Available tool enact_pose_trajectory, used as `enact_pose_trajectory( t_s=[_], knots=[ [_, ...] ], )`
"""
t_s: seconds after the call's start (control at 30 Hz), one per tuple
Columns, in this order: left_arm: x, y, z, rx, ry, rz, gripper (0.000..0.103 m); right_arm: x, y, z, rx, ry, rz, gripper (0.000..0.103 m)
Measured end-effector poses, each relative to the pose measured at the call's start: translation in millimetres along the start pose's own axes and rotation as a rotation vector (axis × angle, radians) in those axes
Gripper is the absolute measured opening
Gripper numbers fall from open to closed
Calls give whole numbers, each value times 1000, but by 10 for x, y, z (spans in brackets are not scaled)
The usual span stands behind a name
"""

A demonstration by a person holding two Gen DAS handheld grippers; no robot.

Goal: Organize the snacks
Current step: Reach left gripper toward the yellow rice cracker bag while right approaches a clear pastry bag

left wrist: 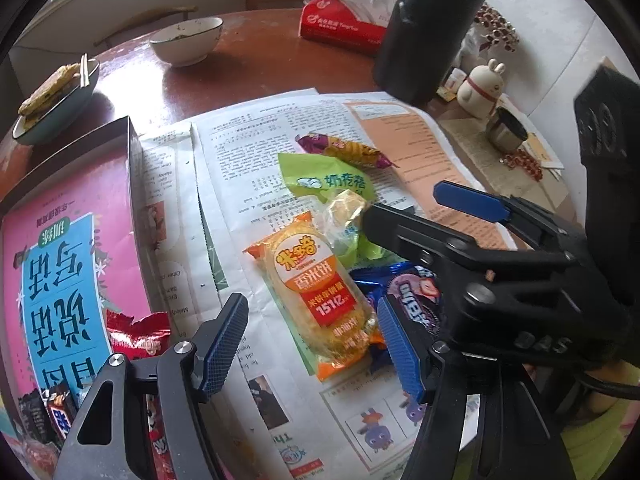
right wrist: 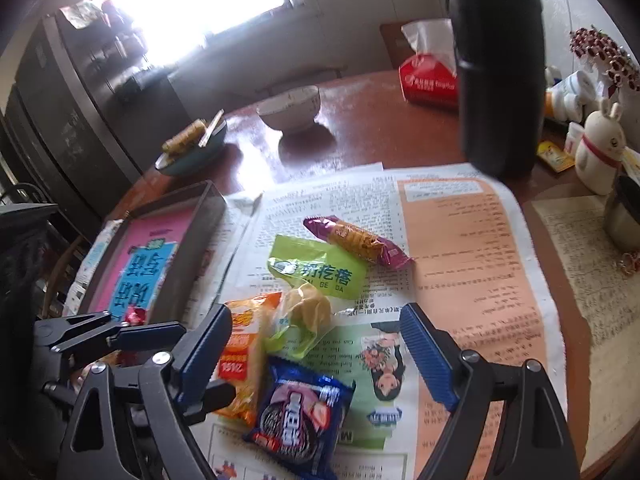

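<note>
Snacks lie on newspaper (left wrist: 248, 152): an orange rice-cracker pack (left wrist: 320, 300), a green pack (left wrist: 332, 188), a purple-and-gold wrapped biscuit (left wrist: 344, 150) and a blue Oreo pack (right wrist: 300, 420). My left gripper (left wrist: 312, 344) is open, its fingers either side of the orange pack's near end. My right gripper (right wrist: 316, 356) is open just above the Oreo pack; it also shows in the left wrist view (left wrist: 404, 216). A dark tray (right wrist: 200, 220) lined with a pink sheet lies to the left, with red and dark wrapped snacks (left wrist: 136, 336) at its near end.
A tall black bottle (right wrist: 500, 68) stands behind the newspaper. A red tissue box (left wrist: 340, 28), a white bowl (left wrist: 188, 40) and a plate of food with chopsticks (left wrist: 52, 96) sit further back. A rabbit figurine (right wrist: 600, 148) and a metal cup (left wrist: 506, 128) stand at the right.
</note>
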State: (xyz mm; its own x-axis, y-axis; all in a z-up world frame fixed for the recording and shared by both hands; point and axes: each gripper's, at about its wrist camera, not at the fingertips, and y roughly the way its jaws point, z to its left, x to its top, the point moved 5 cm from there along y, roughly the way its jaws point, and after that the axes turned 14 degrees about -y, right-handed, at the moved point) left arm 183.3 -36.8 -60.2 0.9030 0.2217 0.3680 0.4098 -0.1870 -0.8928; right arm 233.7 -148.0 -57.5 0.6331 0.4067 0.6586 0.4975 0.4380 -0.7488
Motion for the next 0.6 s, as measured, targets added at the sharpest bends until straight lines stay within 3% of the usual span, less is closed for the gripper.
enact_pose_trajectory(
  t_s=[0.43,0.57,0.6],
  knots=[
    [72,192,61,60,-10,0,69,26,523,8,-3,-48,118,60],
    [68,211,57,62,-3,1,69,29,522,8,-6,-65,98,48],
    [72,214,56,64,-4,0,69,24,514,-2,-6,-64,92,35]
  ],
)
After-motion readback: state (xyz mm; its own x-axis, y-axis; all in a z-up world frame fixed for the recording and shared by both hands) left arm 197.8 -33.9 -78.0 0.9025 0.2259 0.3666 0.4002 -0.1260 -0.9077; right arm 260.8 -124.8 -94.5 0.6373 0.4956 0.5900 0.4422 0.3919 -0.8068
